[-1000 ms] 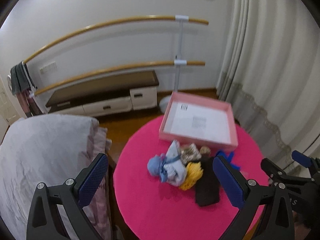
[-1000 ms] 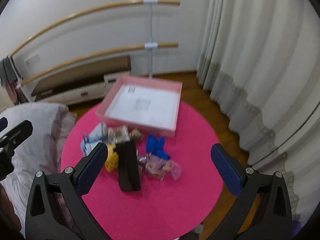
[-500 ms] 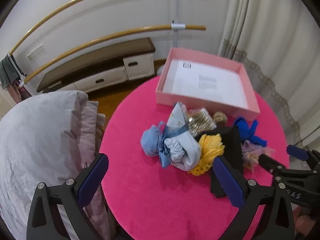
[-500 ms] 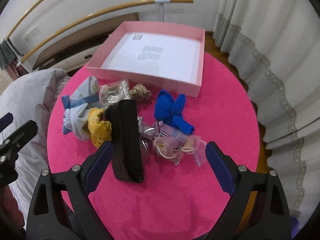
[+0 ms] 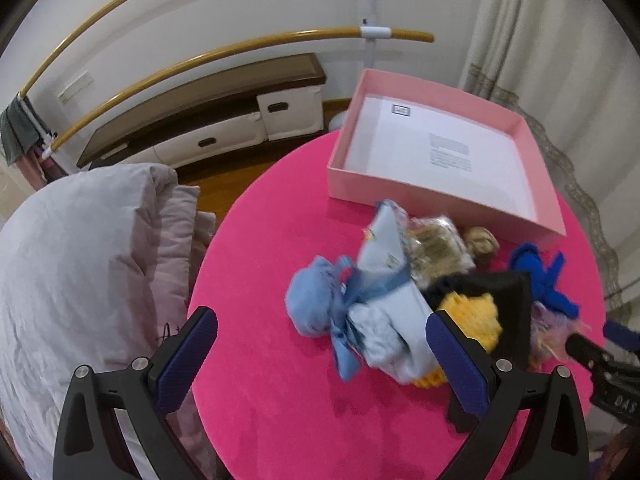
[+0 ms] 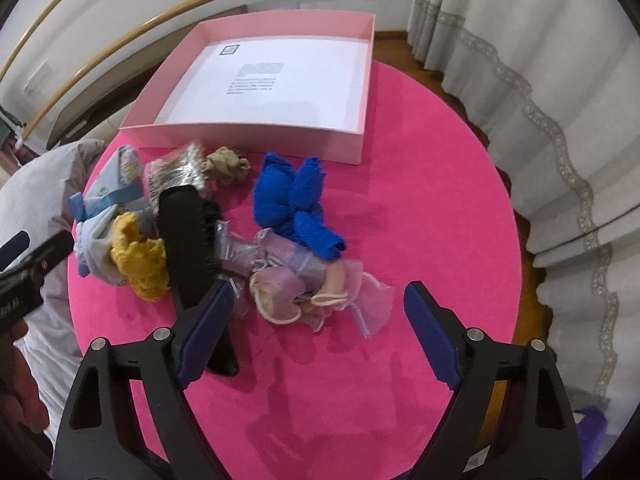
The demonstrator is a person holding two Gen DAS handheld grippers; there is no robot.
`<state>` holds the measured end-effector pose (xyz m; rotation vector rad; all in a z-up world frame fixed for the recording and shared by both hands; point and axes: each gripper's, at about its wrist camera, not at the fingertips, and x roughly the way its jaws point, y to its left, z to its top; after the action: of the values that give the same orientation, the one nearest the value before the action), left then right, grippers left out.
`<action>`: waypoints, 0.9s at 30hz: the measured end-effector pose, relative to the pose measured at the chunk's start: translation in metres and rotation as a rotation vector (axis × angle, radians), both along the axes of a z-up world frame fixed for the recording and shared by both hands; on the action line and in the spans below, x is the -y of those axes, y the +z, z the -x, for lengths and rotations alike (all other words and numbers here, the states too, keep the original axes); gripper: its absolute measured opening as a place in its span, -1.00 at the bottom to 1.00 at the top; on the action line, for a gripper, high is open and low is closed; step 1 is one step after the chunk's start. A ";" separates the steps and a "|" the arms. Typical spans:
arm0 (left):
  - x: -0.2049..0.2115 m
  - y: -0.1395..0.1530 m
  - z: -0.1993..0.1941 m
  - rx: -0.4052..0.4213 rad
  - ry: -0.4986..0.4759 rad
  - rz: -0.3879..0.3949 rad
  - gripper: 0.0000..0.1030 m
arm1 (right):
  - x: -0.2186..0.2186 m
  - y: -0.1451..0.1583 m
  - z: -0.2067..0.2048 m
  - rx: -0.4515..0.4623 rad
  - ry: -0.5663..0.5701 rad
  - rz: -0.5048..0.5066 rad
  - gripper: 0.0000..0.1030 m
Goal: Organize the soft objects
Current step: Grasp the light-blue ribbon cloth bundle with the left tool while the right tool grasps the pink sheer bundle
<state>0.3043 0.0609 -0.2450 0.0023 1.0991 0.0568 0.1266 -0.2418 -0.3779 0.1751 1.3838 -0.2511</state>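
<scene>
In the left wrist view the left gripper stands wide, with nothing between its blue pads; the light blue cloth bundle lies on the round pink table just ahead of the gap, closer to the right-hand finger; the yellow knitted piece and the black pouch lie behind that finger, and the pink box stands further back, holding only a white sheet; a grey quilt lies beside the table. In the right wrist view the right gripper is open, its jaws have just been closing a little, and no pad presses on anything; the pale pink organza pouch lies just ahead of the gap, partly between the fingertips; the black pouch passes behind the left-hand finger; the royal blue cloth lies further ahead, near the box.
</scene>
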 end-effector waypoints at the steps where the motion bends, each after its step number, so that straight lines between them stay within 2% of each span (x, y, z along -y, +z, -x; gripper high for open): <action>1: 0.000 -0.005 -0.005 -0.006 0.002 0.002 1.00 | 0.001 -0.002 -0.002 -0.002 0.006 -0.003 0.66; 4: 0.000 -0.021 -0.021 -0.031 0.006 -0.012 1.00 | 0.002 -0.012 -0.006 -0.023 0.023 -0.019 0.66; 12: 0.003 -0.056 -0.055 -0.071 -0.005 0.029 1.00 | 0.009 -0.041 -0.007 -0.092 -0.021 -0.071 0.58; 16: -0.004 -0.067 -0.069 -0.079 0.008 0.096 1.00 | 0.009 -0.053 -0.010 -0.088 -0.042 -0.124 0.56; 19: -0.010 -0.080 -0.078 -0.094 0.018 0.162 1.00 | 0.010 -0.061 -0.013 -0.077 -0.065 -0.170 0.44; 21: -0.009 -0.092 -0.082 -0.126 0.007 0.187 0.90 | 0.012 -0.065 -0.013 -0.064 -0.085 -0.203 0.37; 22: -0.008 -0.096 -0.082 -0.135 0.002 0.191 0.77 | 0.013 -0.065 -0.013 -0.058 -0.092 -0.220 0.22; 23: -0.006 -0.098 -0.083 -0.134 -0.001 0.174 0.75 | 0.014 -0.066 -0.012 -0.050 -0.099 -0.244 0.00; 27: -0.002 -0.099 -0.081 -0.101 -0.033 0.150 0.44 | 0.014 -0.067 -0.008 -0.040 -0.113 -0.287 -0.15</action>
<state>0.3849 0.0630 -0.3442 -0.1125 1.2018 -0.0565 0.1342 -0.2560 -0.4448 0.4898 1.4476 -0.1493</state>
